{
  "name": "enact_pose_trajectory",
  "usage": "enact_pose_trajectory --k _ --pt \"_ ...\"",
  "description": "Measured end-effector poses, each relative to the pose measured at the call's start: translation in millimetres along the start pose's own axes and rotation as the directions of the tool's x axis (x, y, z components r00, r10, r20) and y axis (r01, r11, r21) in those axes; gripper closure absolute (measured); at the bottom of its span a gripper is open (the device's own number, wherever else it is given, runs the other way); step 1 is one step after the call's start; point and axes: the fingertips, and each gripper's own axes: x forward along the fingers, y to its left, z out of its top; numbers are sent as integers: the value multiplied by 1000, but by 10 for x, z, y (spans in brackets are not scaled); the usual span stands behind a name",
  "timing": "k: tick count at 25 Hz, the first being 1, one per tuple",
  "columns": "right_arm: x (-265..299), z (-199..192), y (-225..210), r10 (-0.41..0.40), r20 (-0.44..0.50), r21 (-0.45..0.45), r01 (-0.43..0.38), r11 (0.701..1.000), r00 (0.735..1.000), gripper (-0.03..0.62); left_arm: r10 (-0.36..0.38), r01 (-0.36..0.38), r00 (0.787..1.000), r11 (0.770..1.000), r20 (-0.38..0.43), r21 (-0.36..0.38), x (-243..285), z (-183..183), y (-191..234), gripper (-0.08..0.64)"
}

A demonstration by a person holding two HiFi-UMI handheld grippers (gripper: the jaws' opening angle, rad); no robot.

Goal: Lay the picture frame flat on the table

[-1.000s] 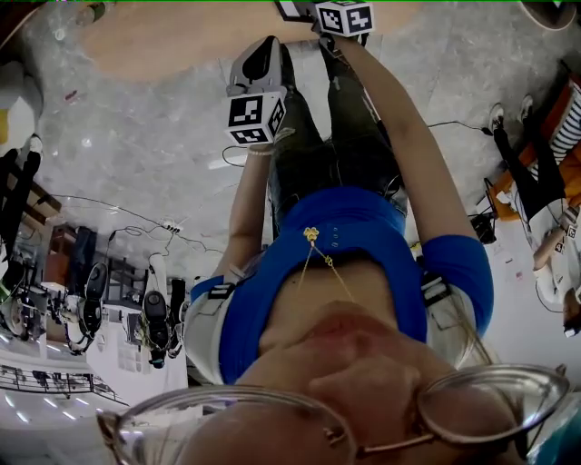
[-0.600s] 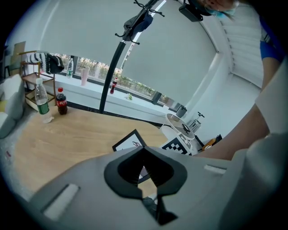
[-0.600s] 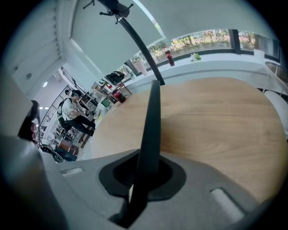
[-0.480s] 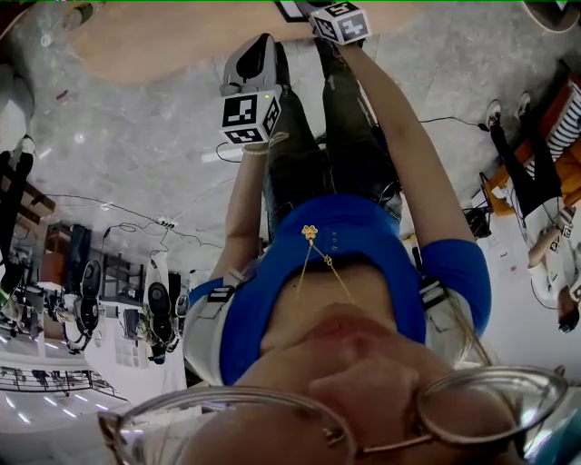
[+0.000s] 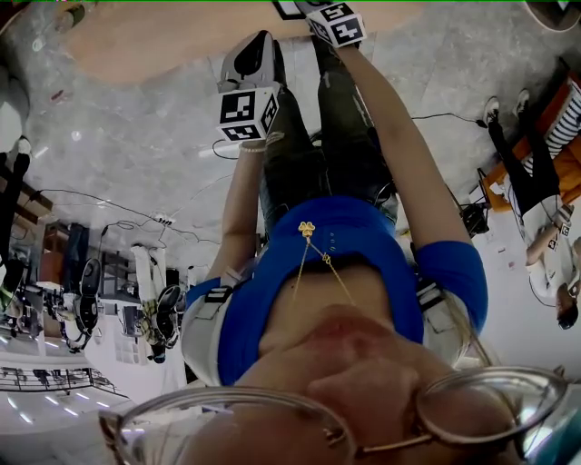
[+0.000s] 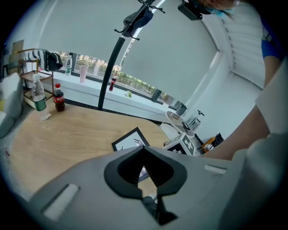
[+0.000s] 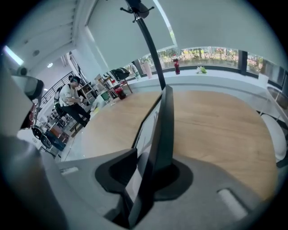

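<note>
The black picture frame (image 6: 130, 141) with a white print looks flat on the wooden table (image 6: 67, 139) in the left gripper view. In the right gripper view its edge (image 7: 164, 130) runs between the jaws of my right gripper (image 7: 150, 166). Those jaws are opening, and a gap shows between the left pad and the glass. In the head view my right gripper (image 5: 334, 23) is at the frame's corner (image 5: 290, 9) on the table's near edge. My left gripper (image 5: 247, 86) hangs short of the table over the floor. Its jaws (image 6: 146, 173) meet with nothing in them.
A water bottle (image 6: 39, 96) and a cola bottle (image 6: 58, 98) stand at the table's far left. A black stand pole (image 6: 110, 74) rises behind the table. A small round white table (image 6: 180, 122) stands beyond the frame. A person sits at the room's side (image 7: 72, 101).
In the head view both grippers have drifted a little toward the table, and the right gripper's marker cube has tilted. The frame stays at the table's near edge.
</note>
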Motion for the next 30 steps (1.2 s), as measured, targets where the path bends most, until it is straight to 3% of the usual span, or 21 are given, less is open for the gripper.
enact_pose_trajectory --k 7,15,21,30 --pt "-33 -13 -209 -105 27 -64 106 992 994 436 -1 1 1000 1000 -9 7 86 -22 -47 563" --pt "-138 -113 -505 -203 24 52 202 978 979 365 -12 12 1000 1000 -23 13 133 -87 -119 563" --pt "-241 -186 -670 -303 -31 68 304 950 953 307 4 -3 1000 1000 -28 29 134 -103 -144 563" --pt "-225 -496 -881 -316 -127 191 336 922 940 287 -8 9 999 1000 -35 21 197 -126 -140 563"
